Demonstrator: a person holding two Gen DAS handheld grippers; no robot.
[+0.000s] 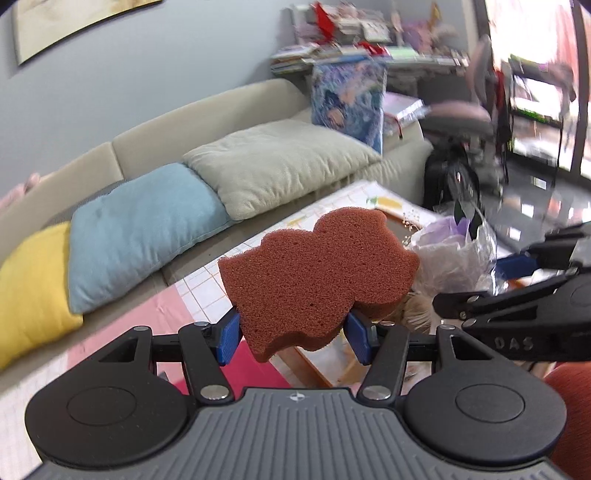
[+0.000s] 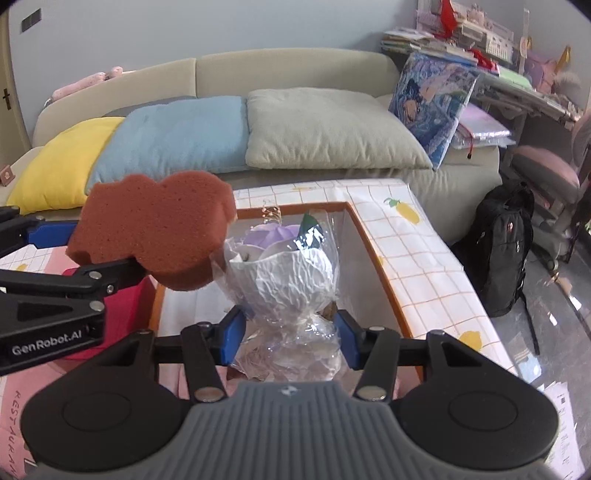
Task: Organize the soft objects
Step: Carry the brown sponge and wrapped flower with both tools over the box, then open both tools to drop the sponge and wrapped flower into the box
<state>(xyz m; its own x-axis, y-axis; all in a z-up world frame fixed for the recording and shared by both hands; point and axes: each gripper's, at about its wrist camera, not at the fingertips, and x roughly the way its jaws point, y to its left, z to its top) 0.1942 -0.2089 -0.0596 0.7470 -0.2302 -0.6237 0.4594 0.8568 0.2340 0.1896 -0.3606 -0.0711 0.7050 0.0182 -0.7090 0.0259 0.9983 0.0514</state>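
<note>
My left gripper (image 1: 293, 338) is clamped on the brown sponge (image 1: 317, 280), blue pads pressing its lower edges; the sponge is held in the air above the table (image 2: 424, 258), over its near left part. My right gripper (image 2: 291, 338) grips the cellophane-wrapped bouquet (image 2: 284, 269) by its lower wrap, upright over the table's middle. Sponge and bouquet sit just beside each other. Sofa (image 2: 288, 70) with cushions lies beyond the table's far edge.

1. A pale grey-blue painted wall (image 2: 258, 26) backs a long beige fabric sofa (image 2: 288, 70).
2. Yellow (image 2: 62, 162), light blue (image 2: 173, 140) and sage-green (image 2: 325, 125) cushions lie along the sofa.
3. A cluttered grey shelf (image 2: 517, 85) stands at the right.
4. A black backpack (image 2: 506, 243) sits on the glossy grey floor (image 2: 561, 325).
5. Daylight glares through a large window (image 1: 532, 66).
</note>
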